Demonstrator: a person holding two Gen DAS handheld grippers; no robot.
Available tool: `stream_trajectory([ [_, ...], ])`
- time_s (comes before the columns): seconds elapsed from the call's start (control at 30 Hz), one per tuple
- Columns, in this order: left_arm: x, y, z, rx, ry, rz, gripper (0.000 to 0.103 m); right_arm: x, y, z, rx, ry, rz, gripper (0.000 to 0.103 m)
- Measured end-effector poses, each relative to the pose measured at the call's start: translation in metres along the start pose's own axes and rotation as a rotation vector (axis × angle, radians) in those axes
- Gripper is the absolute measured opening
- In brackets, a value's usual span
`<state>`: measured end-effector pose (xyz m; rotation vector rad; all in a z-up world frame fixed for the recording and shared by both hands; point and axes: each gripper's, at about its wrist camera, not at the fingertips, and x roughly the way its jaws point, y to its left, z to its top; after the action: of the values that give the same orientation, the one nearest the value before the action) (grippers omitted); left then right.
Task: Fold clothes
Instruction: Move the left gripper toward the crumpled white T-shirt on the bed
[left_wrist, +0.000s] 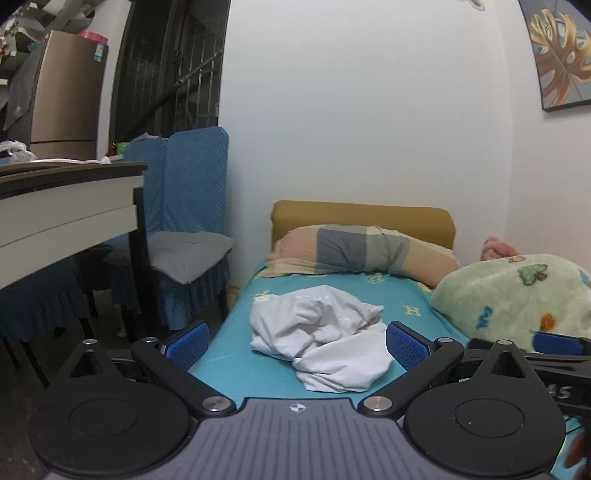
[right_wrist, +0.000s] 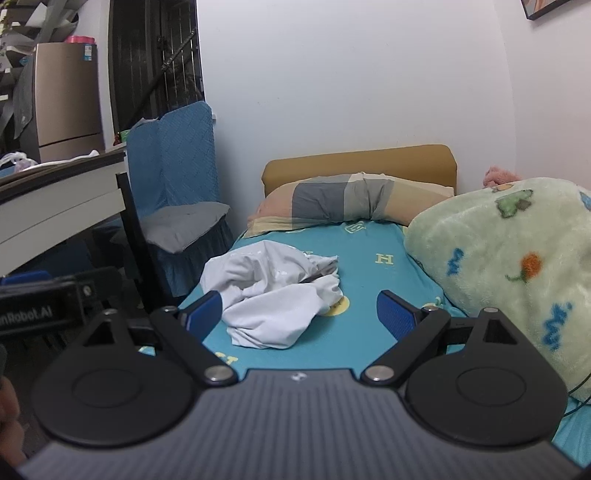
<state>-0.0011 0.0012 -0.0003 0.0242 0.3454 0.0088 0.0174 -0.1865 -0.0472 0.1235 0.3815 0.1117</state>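
Nearest in the left wrist view, the left tongs (left_wrist: 297, 345) stand spread wide, blue pads apart and gripping nothing, hovering over the near end of the bed (left_wrist: 236, 365). Between and just beyond the pads lies the white garment (left_wrist: 321, 332), crumpled in a loose heap on the turquoise sheet, touching neither pad. At 3 o'clock in that view a part of the right tongs shows as a black body with a blue pad.

In the right wrist view the right tongs (right_wrist: 299, 315) are likewise spread wide and empty. The white garment (right_wrist: 273, 295) lies at 11 o'clock from their middle, its near edge just beside the left-hand pad; whether cloth and pad touch is hard to tell.

At 2 o'clock a pale green fleece blanket (right_wrist: 517, 266) with cartoon prints is bunched along the bed's right side. Farther on, a patchwork pillow (left_wrist: 365, 251) in grey, beige and pink lies across the head of the bed against a mustard headboard (left_wrist: 362, 214), with something pink and fluffy (left_wrist: 496, 249) past the blanket.

At 9 o'clock, beside the bed, a chair (left_wrist: 184, 236) in a blue quilted cover carries a grey cushion, and a table (left_wrist: 66, 206) with a white edge stands nearer. Farthest, at 10 o'clock, a brown refrigerator (left_wrist: 66, 92) carries a pink container whose contents cannot be seen.
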Motion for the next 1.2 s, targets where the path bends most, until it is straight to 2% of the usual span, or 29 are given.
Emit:
stream_trajectory([
  [0.37,-0.008,0.011,-0.006,-0.026,0.007,0.020,0.103,-0.017,-0.004,-0.004,0.005,-0.058,-0.008,0.092],
  [0.77,-0.005,0.010,-0.012,-0.018,0.035,0.047,0.103,-0.016,-0.005,-0.003,-0.005,-0.055,-0.035,0.092],
  [1.2,-0.005,0.008,-0.016,-0.002,0.025,0.085,0.103,-0.016,-0.010,0.000,0.008,-0.056,-0.075,0.092],
])
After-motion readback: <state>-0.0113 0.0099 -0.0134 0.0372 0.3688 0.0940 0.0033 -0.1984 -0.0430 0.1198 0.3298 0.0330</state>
